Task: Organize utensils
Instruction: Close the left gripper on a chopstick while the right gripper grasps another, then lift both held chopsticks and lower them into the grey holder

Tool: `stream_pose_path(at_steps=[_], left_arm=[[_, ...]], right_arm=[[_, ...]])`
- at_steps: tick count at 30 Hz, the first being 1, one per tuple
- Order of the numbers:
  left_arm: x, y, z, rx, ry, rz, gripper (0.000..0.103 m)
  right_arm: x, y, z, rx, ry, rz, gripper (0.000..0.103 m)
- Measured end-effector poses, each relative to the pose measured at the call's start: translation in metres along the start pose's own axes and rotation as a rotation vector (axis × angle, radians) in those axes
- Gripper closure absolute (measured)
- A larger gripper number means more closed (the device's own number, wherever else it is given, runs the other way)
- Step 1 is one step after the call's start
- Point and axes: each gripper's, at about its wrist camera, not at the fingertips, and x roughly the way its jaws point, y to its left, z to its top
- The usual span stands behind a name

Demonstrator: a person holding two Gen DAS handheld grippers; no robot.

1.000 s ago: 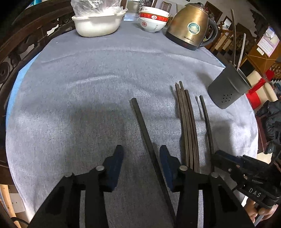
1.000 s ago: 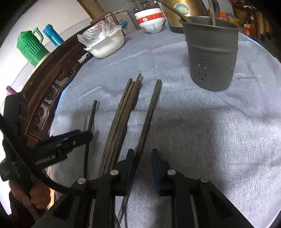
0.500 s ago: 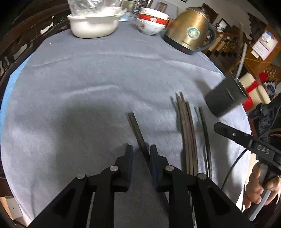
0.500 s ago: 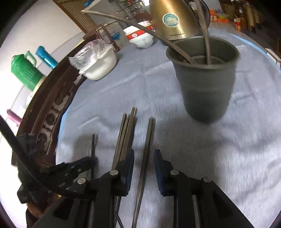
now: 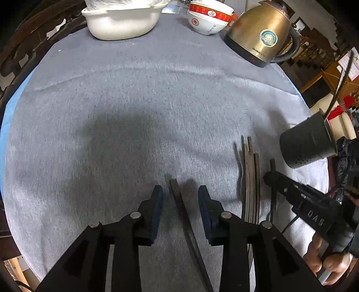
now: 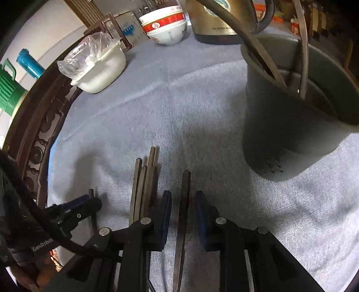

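Dark chopsticks lie on a grey tablecloth (image 5: pixel 134 101). One chopstick (image 5: pixel 179 202) lies between the jaws of my left gripper (image 5: pixel 180 197), which is open around it without touching. Another chopstick (image 6: pixel 185 202) lies between the jaws of my right gripper (image 6: pixel 182 206), which is open with a narrow gap each side. A bundle of several chopsticks (image 5: pixel 251 179) lies between the two; it also shows in the right wrist view (image 6: pixel 143 186). A grey perforated holder (image 6: pixel 291 123) with two utensils in it stands just ahead right of my right gripper, and shows in the left wrist view (image 5: pixel 307 143).
A brass kettle (image 5: pixel 260 33), stacked red-and-white bowls (image 5: pixel 208 18) and a white dish (image 5: pixel 121 20) covered with plastic stand at the far edge. A single thin chopstick (image 5: pixel 272 179) lies right of the bundle. A dark carved chair back (image 6: pixel 33 134) rims the table's left side.
My left gripper closed in around its chopstick half a second ago and now stands wider open. My right gripper moved forward toward the holder, which now looms much closer.
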Motion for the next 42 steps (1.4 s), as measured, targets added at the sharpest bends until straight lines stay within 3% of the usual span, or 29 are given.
stream_pose_path(at_steps=[2,4,8,13,21,27,35,42], left_arm=[[0.003,-0.001,0.003,0.006,-0.003,0.028,0.091],[0.003,-0.001,0.005,0.005,-0.002,0.02,0.093],[-0.005,0.0,0.001,-0.012,-0.026,0.01,0.094],[-0.042,-0.003,-0.005,-0.017,-0.097,0.001,0.095],[-0.137,-0.032,-0.022,0.071,-0.279,-0.013,0.096],[-0.181,-0.056,-0.024,0.136,-0.389,-0.016,0.096],[-0.219,-0.087,-0.027,0.197,-0.479,-0.01,0.096],[-0.246,-0.112,-0.012,0.223,-0.549,-0.011,0.096]], right_arm=[[0.0,0.001,-0.001,-0.014,-0.009,0.001,0.094],[-0.003,0.0,-0.003,-0.015,-0.023,0.009,0.094],[-0.022,0.0,-0.007,-0.026,-0.077,0.03,0.094],[-0.056,-0.001,-0.01,-0.028,-0.149,0.097,0.096],[-0.127,0.0,-0.016,-0.049,-0.308,0.188,0.096],[-0.166,0.003,-0.024,-0.076,-0.436,0.249,0.096],[-0.201,-0.007,-0.032,-0.061,-0.549,0.271,0.096],[-0.244,-0.029,-0.02,-0.019,-0.675,0.253,0.096]])
